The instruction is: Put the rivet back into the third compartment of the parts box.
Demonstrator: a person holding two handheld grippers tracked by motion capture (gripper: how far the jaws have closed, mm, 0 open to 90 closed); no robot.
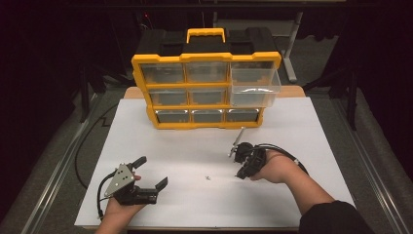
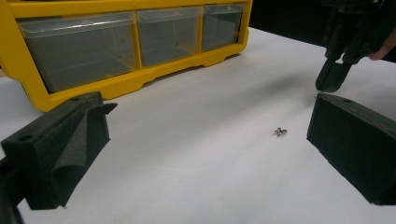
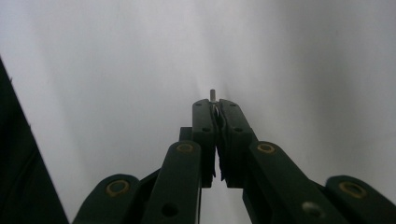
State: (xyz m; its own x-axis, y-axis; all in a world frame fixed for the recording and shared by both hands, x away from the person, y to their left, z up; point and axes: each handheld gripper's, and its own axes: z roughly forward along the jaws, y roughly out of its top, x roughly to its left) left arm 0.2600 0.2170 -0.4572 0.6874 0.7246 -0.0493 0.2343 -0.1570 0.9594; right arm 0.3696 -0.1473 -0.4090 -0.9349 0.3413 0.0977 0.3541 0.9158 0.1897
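Right tool (image 3: 215, 105), angled down at the table, pinches a small screw (image 3: 212, 94); left tool (image 1: 152, 171) rests level, gaping.

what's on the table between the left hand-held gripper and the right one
A tiny metal screw lies on the white table between the left hand-held gripper and the right hand-held gripper; the high view shows it.

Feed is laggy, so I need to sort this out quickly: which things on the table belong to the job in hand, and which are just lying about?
In the job:
- right gripper, shut on a small screw
- yellow drawer organizer, its top right drawer pulled out
- another tiny screw on the white table

Lying about:
- left gripper, open and holding nothing
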